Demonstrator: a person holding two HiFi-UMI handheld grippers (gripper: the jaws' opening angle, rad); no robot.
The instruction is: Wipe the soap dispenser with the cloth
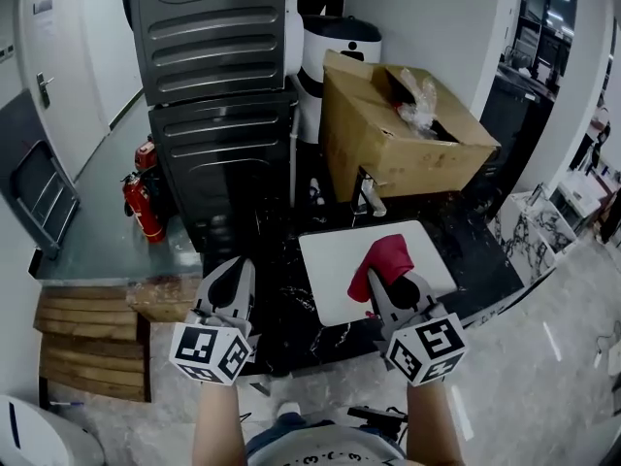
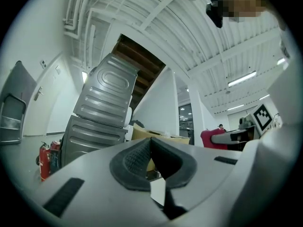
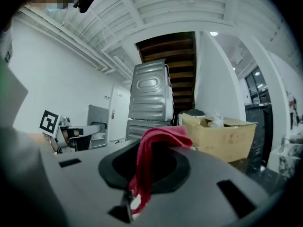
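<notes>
Head view: right gripper (image 1: 380, 284) jaws pinching red cloth (image 1: 385, 257); upright soap dispenser (image 1: 367, 198) straight ahead, farther from left gripper (image 1: 236, 272) jaws, pressed together, empty.

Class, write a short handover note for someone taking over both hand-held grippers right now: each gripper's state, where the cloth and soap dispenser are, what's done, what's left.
Left hand-held gripper: shut, empty.
Right hand-held gripper: shut on the red cloth, near the white basin.
Soap dispenser: not identifiable; the chrome spout behind the basin may be it.
Done: cloth gripped; any wiping cannot be told.
Left: locate the dispenser, wipe it.
</notes>
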